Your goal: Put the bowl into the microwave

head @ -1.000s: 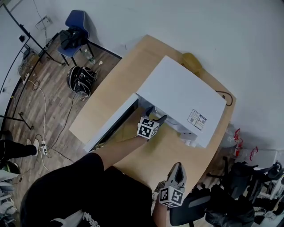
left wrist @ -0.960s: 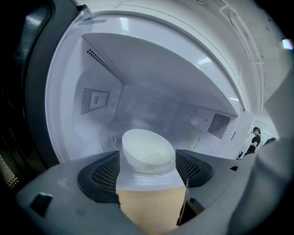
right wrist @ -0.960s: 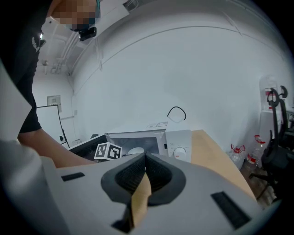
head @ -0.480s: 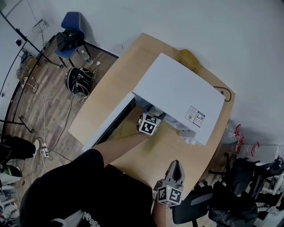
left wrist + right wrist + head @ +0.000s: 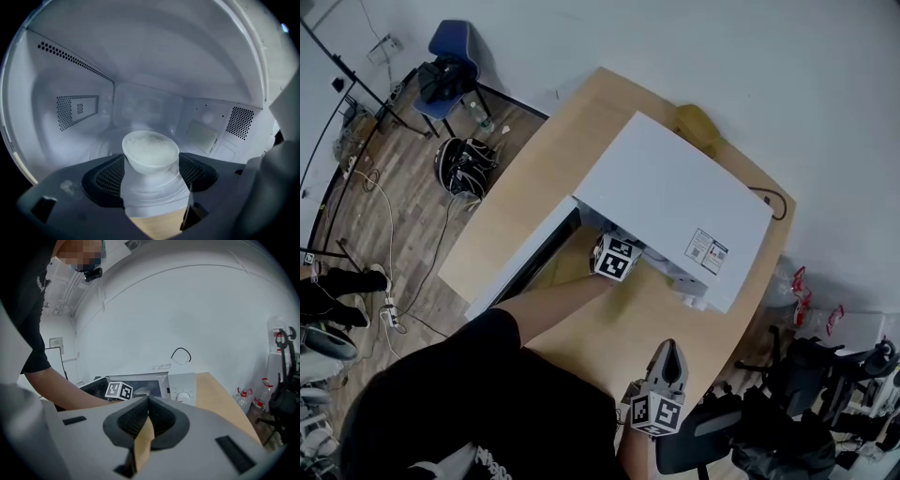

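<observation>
Now left gripper fingers pinch the bowl inside the microwave, right gripper's together.

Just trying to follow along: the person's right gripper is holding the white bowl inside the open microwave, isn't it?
Not the right one. It is the left gripper that holds the white bowl between its jaws inside the open microwave, as the left gripper view shows. The right gripper is shut and empty, outside the microwave.

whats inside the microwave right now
A white bowl, held between the jaws of the left gripper over the glass turntable. Its underside is covered, so whether it rests there cannot be seen.
</observation>
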Motion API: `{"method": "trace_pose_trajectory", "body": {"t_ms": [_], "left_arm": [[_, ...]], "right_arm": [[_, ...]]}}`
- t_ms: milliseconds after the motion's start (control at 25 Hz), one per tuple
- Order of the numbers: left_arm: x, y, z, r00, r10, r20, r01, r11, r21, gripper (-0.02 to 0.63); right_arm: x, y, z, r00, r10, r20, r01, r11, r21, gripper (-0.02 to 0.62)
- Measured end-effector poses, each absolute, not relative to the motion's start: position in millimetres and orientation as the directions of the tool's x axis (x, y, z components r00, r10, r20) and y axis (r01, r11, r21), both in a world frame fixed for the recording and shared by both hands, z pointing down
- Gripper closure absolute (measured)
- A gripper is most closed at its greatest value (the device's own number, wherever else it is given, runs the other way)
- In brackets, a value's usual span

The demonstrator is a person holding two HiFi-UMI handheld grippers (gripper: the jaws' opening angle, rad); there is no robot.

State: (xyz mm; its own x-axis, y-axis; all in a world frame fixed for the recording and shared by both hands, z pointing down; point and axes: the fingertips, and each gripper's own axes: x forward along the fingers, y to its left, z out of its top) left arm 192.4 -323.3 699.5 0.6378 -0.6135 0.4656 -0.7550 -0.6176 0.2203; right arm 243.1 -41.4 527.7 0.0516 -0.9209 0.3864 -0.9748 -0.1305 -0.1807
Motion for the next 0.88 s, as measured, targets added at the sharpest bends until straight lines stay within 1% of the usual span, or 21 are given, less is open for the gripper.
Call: {"method": "trace_pose_trajectory", "body": {"t_ms": [280,640,880], "left_arm": [[204,-334,701,0.643,-0.605,0.470,-0.740,-0.650,0.175,0.255],[213,-339,715,0.641,-0.583,0.499,-0.734,-0.655,0.177,0.255],[203,-330,702,0.650,-0.588,0.482,-0.733,-0.653,0.193,0.255]], "right_arm": [[252,-47,530,0.055,-0.915,0.401,-0.972,-0.140,-0.186,0.535],[250,-40,533,0.044,-0.902,0.430,-0.972,-0.138,-0.190,0.535],[242,-36,526,0.030,-0.906,0.423,-0.977,-0.117,-0.180,0.535]]}}
